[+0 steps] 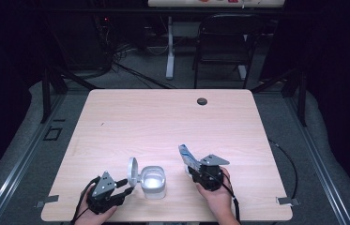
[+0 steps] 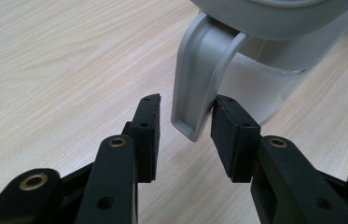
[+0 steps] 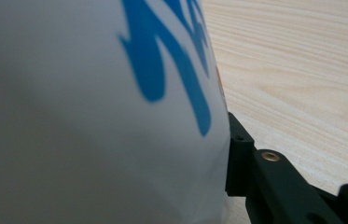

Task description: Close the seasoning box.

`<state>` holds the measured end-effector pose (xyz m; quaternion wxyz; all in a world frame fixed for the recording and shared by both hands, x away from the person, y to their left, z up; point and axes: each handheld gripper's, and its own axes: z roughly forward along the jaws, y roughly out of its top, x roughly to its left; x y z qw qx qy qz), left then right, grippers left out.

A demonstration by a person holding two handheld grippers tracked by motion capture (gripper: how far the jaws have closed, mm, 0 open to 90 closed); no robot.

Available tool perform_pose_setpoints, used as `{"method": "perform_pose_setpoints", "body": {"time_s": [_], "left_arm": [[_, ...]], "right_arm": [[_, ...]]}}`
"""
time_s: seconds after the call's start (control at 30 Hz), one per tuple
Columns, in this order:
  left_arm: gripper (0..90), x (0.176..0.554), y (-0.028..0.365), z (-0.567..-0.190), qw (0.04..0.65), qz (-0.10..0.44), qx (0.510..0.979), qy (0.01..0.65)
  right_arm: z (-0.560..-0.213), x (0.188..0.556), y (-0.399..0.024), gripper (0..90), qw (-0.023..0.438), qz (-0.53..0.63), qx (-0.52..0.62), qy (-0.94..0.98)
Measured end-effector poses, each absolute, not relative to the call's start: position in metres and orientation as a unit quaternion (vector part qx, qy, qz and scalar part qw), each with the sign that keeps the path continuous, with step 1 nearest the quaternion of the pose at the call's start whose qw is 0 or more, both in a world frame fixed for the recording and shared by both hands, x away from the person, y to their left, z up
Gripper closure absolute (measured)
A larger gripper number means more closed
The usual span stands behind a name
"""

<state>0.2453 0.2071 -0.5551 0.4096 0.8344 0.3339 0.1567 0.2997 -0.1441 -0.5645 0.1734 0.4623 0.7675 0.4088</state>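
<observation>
A white, squarish container stands near the table's front edge, its round lid tipped up on the left side. My left gripper is at that side. In the left gripper view its jaws straddle the container's white handle. The right pad is against the handle and the left pad stands off it with a gap. To the right, my right gripper holds a white packet with blue print tilted upward. The packet lies against the one visible pad and hides the other jaw.
The light wooden table has a small black grommet near its far edge. A black chair and a white desk leg stand on the floor beyond, with cables around them.
</observation>
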Motion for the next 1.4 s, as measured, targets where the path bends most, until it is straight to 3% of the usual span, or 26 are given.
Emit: {"method": "perform_pose_setpoints", "body": {"time_s": [0.47, 1.4], "left_arm": [[61.6, 0.245, 0.208, -0.554, 0.41, 0.159, 0.833, 0.334], [57.8, 0.244, 0.208, -0.553, 0.414, 0.162, 0.83, 0.338]], "right_arm": [[-0.563, 0.296, -0.152, 52.9, 0.159, 0.423, 0.467, 0.76], [-0.561, 0.284, -0.156, 47.3, 0.164, 0.434, 0.455, 0.76]]}}
